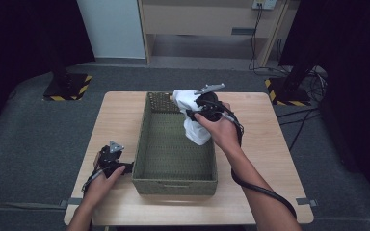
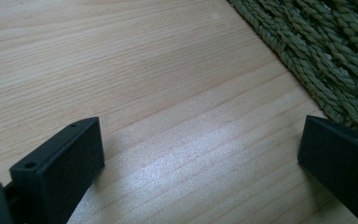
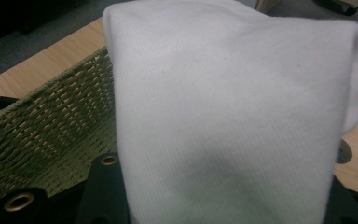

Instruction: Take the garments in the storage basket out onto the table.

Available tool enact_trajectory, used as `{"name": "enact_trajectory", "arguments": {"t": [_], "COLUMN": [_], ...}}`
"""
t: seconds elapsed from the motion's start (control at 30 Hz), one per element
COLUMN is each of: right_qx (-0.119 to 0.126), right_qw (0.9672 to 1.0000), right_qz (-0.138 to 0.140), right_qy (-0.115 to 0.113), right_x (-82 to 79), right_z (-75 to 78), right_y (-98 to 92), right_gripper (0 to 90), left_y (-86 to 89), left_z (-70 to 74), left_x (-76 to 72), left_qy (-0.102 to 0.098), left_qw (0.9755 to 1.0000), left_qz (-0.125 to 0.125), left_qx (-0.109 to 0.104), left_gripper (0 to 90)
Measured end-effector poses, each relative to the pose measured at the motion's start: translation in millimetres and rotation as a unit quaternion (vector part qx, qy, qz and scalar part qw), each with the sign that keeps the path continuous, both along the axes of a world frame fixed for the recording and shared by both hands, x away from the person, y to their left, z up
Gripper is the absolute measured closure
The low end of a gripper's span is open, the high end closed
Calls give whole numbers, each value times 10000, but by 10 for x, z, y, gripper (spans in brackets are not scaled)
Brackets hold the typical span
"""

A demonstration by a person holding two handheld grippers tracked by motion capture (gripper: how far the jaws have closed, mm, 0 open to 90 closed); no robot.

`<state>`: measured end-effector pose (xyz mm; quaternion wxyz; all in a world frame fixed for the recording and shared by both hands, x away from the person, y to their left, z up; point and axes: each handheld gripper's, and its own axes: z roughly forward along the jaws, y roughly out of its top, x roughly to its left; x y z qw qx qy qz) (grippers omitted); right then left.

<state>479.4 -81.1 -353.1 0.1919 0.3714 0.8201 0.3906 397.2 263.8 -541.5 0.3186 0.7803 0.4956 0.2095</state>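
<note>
Holding white cloth over basket

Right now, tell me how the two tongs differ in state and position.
The right tongs are shut on a white cloth; the left tongs stand open with nothing between them. The right tongs are raised over the far right part of the green woven basket; the left tongs sit low on the wooden table, beside the basket's near left corner. Both are black and hand-held.
</note>
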Motion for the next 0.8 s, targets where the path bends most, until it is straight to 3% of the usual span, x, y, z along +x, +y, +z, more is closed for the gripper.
{"name": "enact_trajectory", "arguments": {"t": [0.8], "right_qx": [146], "right_qw": [9998], "right_qz": [43], "right_qy": [-121], "right_x": [-105], "right_z": [93], "right_y": [-264], "right_gripper": [523], "left_y": [2], "left_z": [2], "left_x": [0], "left_qy": [8], "left_qw": [10000], "left_qz": [-11], "left_qx": [15], "left_gripper": [0]}}
